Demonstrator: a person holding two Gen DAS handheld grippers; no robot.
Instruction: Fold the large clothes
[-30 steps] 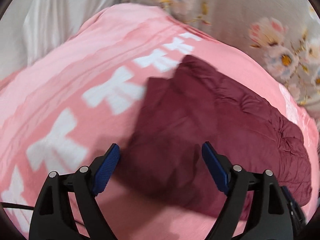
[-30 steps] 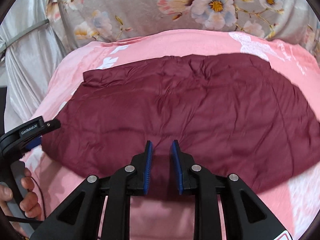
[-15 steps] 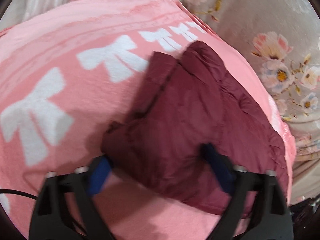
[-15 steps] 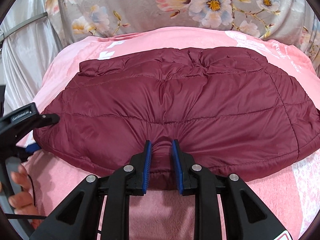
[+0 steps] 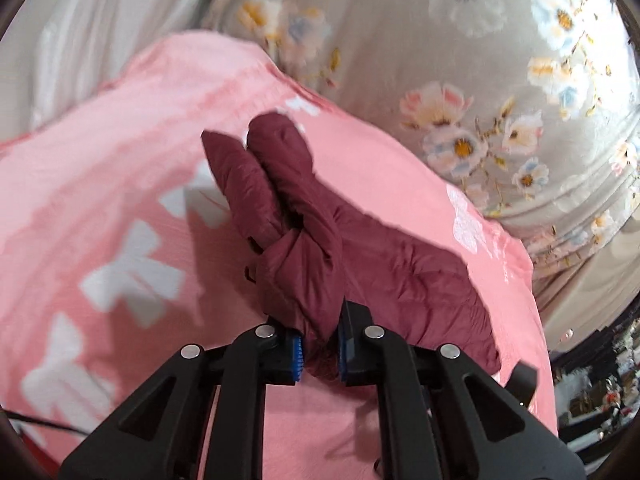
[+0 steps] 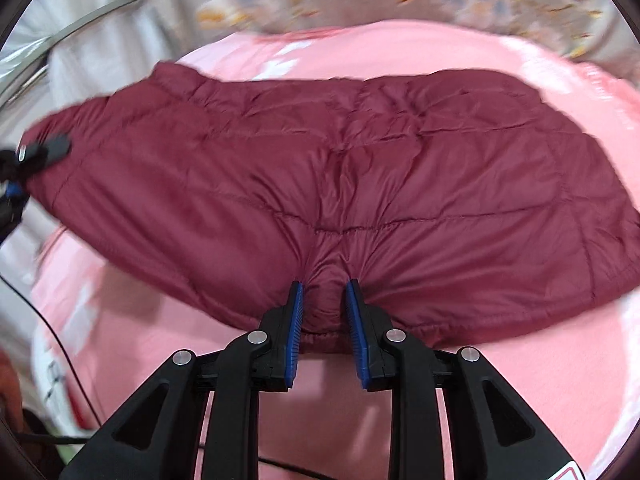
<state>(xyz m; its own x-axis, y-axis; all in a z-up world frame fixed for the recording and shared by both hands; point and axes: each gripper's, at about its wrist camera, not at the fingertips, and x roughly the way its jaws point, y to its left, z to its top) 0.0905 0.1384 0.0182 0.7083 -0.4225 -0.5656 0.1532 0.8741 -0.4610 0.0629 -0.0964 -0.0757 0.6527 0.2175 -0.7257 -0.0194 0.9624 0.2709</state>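
A dark red quilted puffer jacket (image 6: 360,168) lies across a pink blanket with white bows (image 5: 100,200). My left gripper (image 5: 319,350) is shut on a bunched edge of the jacket (image 5: 304,264) and lifts it, with two puffy folds standing up beyond the fingers. My right gripper (image 6: 323,312) is shut on the jacket's near hem, which puckers between the blue pads (image 6: 294,320). The left gripper also shows in the right wrist view (image 6: 28,160) at the jacket's left end, which is raised off the blanket.
Grey floral fabric (image 5: 480,100) lies behind the blanket. Pale grey cloth (image 6: 80,48) hangs at the left. A black cable (image 6: 60,340) runs along the blanket's left edge. Dark clutter (image 5: 600,380) sits beyond the blanket's right edge.
My left gripper has closed on the jacket's edge and lifted it. The jacket's left end has risen off the blanket. My right gripper keeps its hold on the hem.
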